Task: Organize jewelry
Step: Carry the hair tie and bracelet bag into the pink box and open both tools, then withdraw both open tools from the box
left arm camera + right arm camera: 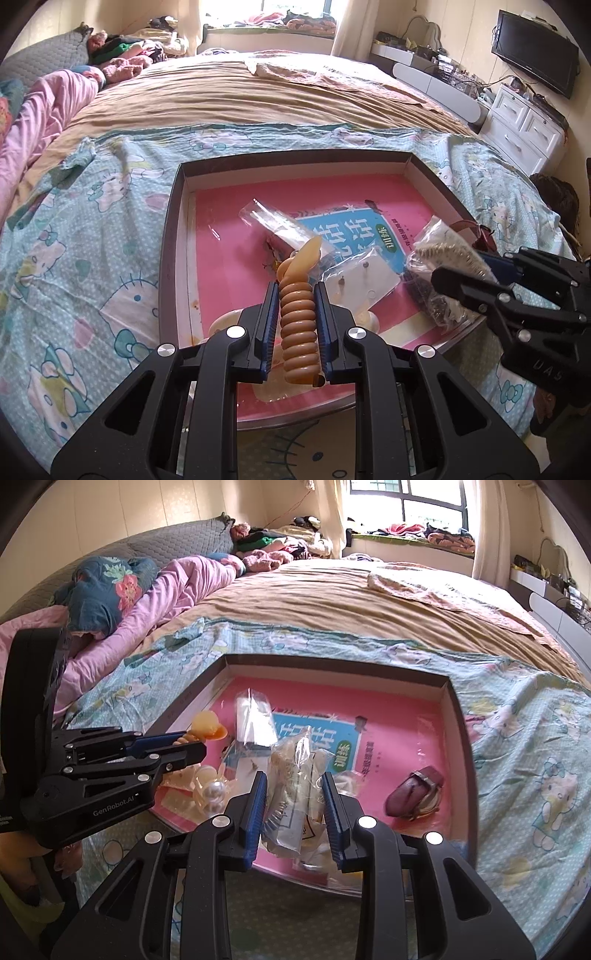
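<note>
- Two grippers hang over one shallow cardboard tray (173, 236) that lies on a Hello Kitty bedsheet (92, 236), and we place everything by that tray.
- Our left gripper (295, 295) has its jaws nearly together, clamped on an orange coiled hair tie (298, 325); its blue pads (269, 325) press the coil from both sides, above the tray's near left part.
- From the right wrist camera, the left gripper (184, 744) reaches in from the tray's left edge, the coil end and its pale amber charm (207, 725) sticking out past the tips.
- Our right gripper (293, 794) has its jaws a little apart and closed on a bundle of clear plastic bags (291, 786) with pale, beaded jewelry inside, over the tray's near edge.
- In the left wrist view the right gripper (448, 278) comes in from the tray's right side with that bundle (443, 251) at its tips.
- A pink printed sheet (399, 716) lines the tray floor.
- On it, near the tray's middle, lies another clear bag (255, 720).
- A dark red watch (415, 792) lies by the tray's right wall.
- A pearl hair clip (212, 790) lies at the tray's near left corner, just below the left gripper.
</note>
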Tool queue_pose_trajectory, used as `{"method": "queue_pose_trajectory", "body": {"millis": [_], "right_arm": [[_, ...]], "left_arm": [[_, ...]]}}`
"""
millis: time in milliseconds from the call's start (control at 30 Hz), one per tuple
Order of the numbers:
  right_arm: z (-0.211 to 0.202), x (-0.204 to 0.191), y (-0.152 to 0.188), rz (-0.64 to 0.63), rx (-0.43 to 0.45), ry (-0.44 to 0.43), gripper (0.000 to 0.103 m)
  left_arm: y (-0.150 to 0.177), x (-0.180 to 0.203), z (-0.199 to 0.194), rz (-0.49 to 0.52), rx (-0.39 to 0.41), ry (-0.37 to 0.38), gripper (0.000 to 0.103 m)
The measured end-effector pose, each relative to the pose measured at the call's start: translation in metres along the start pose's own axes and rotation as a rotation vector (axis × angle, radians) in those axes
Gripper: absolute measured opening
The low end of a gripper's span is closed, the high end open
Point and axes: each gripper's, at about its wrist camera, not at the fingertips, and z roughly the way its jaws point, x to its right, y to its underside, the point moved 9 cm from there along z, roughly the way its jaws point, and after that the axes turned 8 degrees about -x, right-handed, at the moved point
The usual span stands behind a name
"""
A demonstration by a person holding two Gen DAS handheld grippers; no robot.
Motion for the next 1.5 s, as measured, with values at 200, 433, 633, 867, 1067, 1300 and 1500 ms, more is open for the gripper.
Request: {"method": "queue_pose_trajectory", "body": {"millis": [200, 433, 633, 867, 1067, 1300, 1500], "right_arm": [[0.011, -0.005, 0.005, -0.006, -0.025, -0.004, 0.029], [0.019, -0.006, 0.01, -0.004, -0.047, 0.0, 0.029], [0.021, -0.006, 0.011, -0.009, -0.051, 0.002, 0.03], [0.02, -0.007, 0.011, -0.013, -0.051, -0.001, 0.033], [0.015, -0.011, 0.013, -0.02, -0.042, 0.003, 0.036], [0.003, -0.007, 0.014, -0.016, -0.023, 0.018, 0.044], [-0.006, -0.002, 0.014, -0.006, -0.013, 0.031, 0.049]], "left_arm": [[0.001, -0.003, 0.004, -0.005, -0.008, -0.001, 0.012], [0.001, -0.004, 0.005, -0.007, -0.008, 0.004, 0.012], [0.002, -0.002, 0.005, -0.009, -0.01, 0.013, 0.012], [0.001, -0.002, 0.005, -0.009, -0.011, 0.015, 0.012], [0.0, -0.001, 0.003, -0.009, -0.007, 0.015, 0.012], [0.0, -0.001, -0.001, -0.011, -0.003, 0.017, 0.016], [-0.001, -0.001, -0.008, -0.015, 0.004, 0.018, 0.023]]}}
